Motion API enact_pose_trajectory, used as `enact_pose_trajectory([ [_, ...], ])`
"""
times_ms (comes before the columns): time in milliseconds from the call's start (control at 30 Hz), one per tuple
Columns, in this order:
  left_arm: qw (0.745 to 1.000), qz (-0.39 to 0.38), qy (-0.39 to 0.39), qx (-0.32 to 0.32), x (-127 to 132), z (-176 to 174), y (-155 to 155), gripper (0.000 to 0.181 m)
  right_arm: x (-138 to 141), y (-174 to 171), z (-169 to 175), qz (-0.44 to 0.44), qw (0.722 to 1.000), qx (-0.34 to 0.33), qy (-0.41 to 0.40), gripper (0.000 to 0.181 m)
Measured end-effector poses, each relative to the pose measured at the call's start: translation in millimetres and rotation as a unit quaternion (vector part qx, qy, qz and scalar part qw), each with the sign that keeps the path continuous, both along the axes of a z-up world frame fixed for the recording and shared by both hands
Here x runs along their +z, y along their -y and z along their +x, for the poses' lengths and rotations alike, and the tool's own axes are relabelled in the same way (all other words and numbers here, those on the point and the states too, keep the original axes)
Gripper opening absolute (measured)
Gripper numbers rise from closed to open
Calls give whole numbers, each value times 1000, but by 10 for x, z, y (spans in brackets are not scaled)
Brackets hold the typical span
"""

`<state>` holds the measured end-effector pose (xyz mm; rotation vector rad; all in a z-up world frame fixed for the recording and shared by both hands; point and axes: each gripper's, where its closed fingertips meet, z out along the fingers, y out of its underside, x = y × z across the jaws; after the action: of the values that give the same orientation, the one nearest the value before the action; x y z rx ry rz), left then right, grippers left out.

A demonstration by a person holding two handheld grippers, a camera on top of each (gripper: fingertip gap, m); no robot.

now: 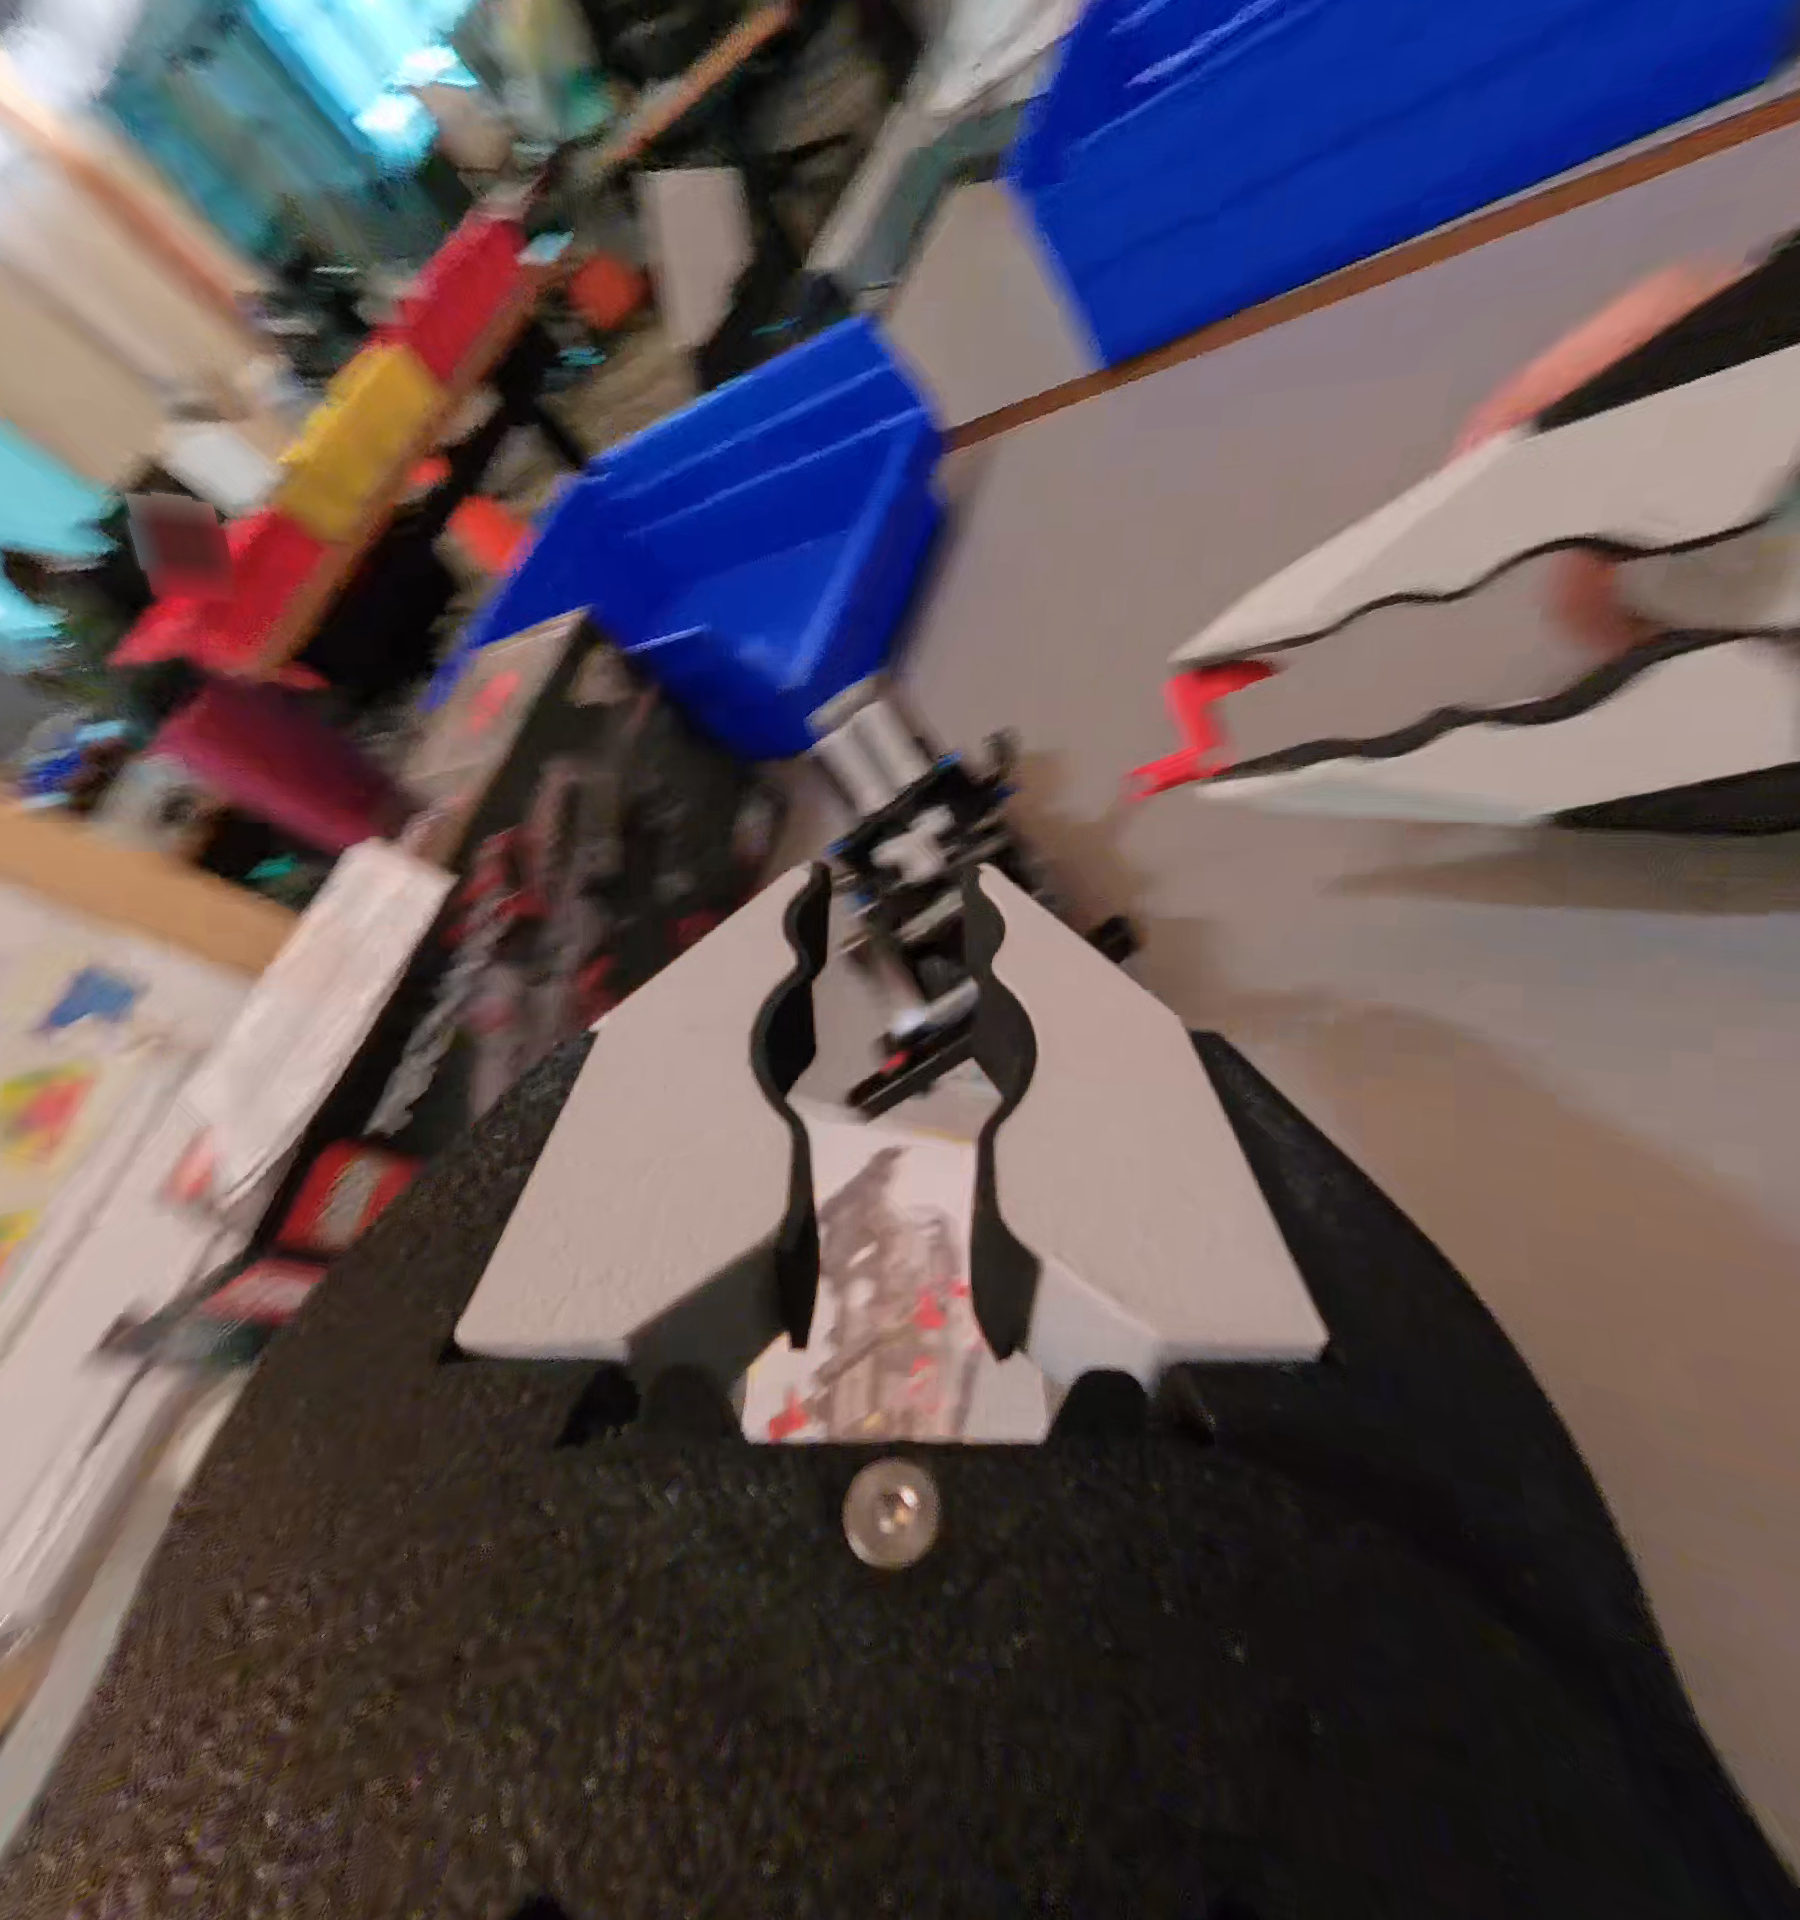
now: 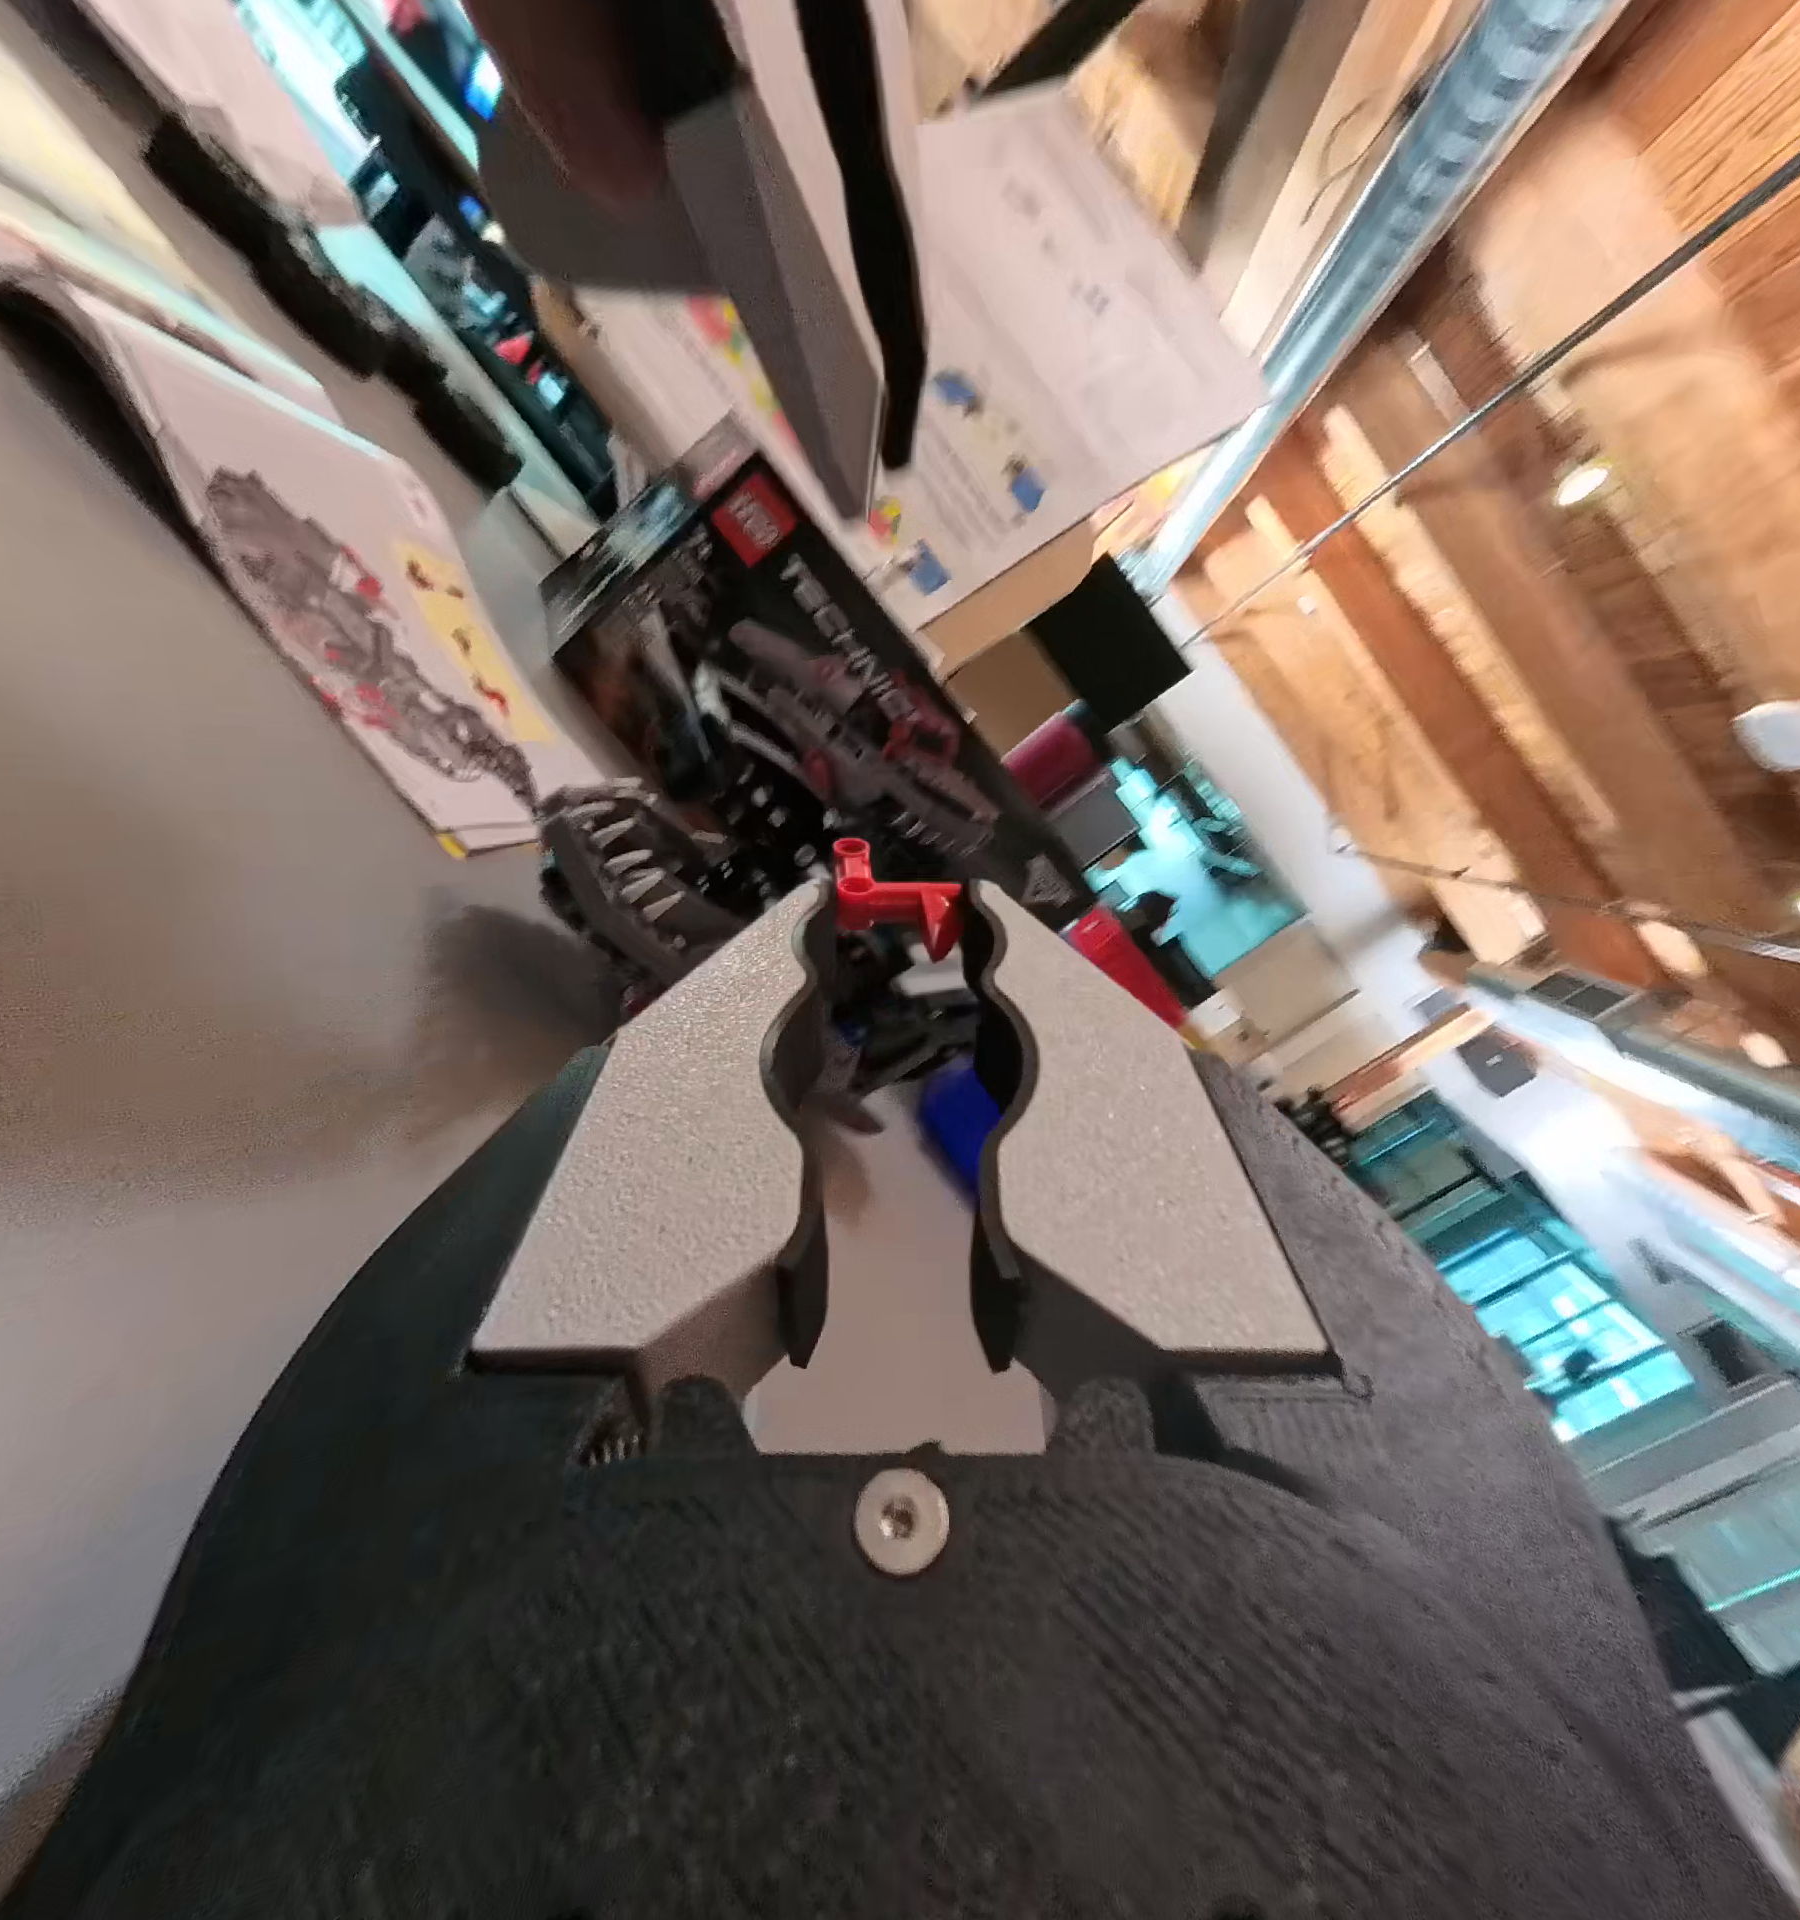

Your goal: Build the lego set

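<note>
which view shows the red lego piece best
The right wrist view. The red piece sits sharp at the tips of the right gripper, pinched between its jaws. The left wrist view shows it only as a blurred red shape at that gripper's tips, off to the right.

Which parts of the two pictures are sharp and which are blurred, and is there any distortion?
Left wrist view: the left gripper is sharp, while the blue bin, the right gripper and the background smear with motion. Right wrist view: the right gripper and its red lego piece are crisp; the surroundings streak, and wide-angle distortion bends the edges.
</note>
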<state>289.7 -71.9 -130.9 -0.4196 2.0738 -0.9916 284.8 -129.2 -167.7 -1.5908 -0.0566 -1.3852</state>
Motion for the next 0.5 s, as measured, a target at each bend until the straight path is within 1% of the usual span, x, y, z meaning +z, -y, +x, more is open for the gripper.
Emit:
enact_pose_trajectory([
  [100, 992, -14, -98, -82, -43, -127, 363, 30, 181, 35, -105, 28, 998, 0, 49, 22],
  [200, 968, -18, -200, -150, -130, -248, 567, 30, 249, 57, -171, 51, 997, 14, 57, 22],
  [267, 956, -8, -244, -162, -195, -278, 610, 30, 299, 90, -206, 64, 996, 15, 67, 22],
  [333, 946, -7, -273, -175, -236, -318, 659, 31, 299, 81, -240, 63, 995, 24, 68, 22],
  [433, 945, -9, -278, -174, -246, -325, 660, 28, 283, 89, -240, 58, 996, 22, 67, 22],
  [500, 944, -25, -280, -172, -226, -328, 647, 24, 294, 81, -254, 60, 995, 25, 71, 22],
])
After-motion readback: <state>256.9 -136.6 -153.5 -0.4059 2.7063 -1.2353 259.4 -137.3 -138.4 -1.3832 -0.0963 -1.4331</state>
